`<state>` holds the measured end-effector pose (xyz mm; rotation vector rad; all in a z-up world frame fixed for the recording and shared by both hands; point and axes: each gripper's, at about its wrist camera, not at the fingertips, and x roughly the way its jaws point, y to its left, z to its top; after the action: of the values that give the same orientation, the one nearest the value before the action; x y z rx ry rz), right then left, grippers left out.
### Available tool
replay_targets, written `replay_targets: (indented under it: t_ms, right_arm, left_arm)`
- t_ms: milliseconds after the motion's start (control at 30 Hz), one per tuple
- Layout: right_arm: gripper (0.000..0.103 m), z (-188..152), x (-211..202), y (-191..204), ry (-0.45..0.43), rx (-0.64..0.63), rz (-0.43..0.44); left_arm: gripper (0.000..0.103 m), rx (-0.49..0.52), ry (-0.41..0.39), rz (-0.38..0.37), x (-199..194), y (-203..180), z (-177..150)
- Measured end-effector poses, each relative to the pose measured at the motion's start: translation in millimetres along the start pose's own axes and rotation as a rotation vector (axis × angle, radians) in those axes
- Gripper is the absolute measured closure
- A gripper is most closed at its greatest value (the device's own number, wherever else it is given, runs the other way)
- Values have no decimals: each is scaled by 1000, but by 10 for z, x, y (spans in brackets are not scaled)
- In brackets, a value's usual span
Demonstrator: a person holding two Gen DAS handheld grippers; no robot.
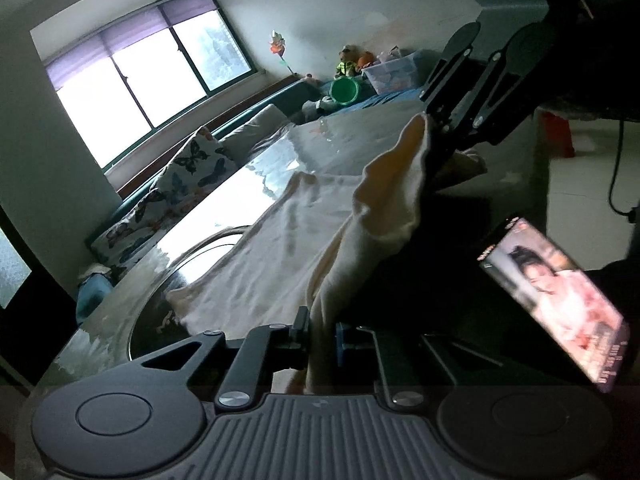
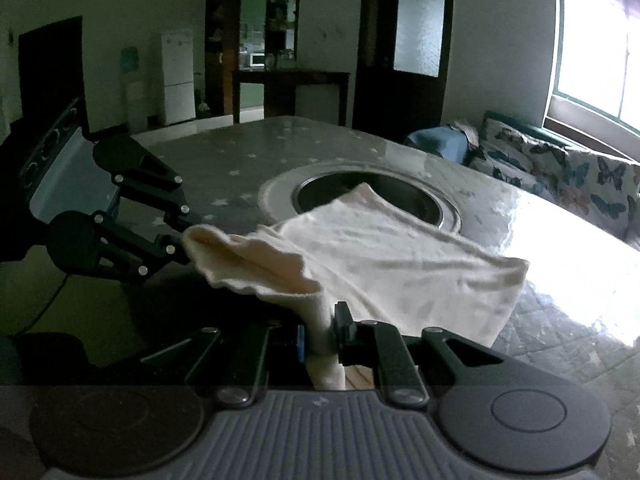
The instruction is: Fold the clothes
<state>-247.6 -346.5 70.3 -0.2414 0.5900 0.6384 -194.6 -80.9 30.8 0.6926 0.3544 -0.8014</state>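
Cloth (image 2: 384, 256), cream colour, lies half on desk (image 2: 540, 216), near edge lifted. Left gripper (image 1: 320, 344) clenched on one corner, right gripper (image 2: 320, 338) clenched on other corner. Advice: keep both corners level, edge taut, carry over far part, lay down straight. Desk glossy, with round recess (image 2: 372, 196) under cloth. Butterfly cushions (image 2: 560, 168) and window (image 1: 148, 68) beyond; phone (image 1: 560, 300) glowing beside.
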Motion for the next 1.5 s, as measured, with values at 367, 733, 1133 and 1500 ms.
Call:
replay_targets:
  t_ms: [367,733,1133,1500]
  right_arm:
    - [99,-86,-204,145,10,11,1]
    - [68,-260,-179,246,98,-56,45]
    - [68,-363,-6,357,97,-148,25]
    - [80,-403,52,387,88,-193,34]
  left_arm:
    - [93,-36,5,4,-286,-57,-101]
    - [56,44,-20,-73,-372,-227,-249]
    - [90,94,-32,-70,-51,-470,-197]
    - [95,19,-72,-8,-113,-307,-85]
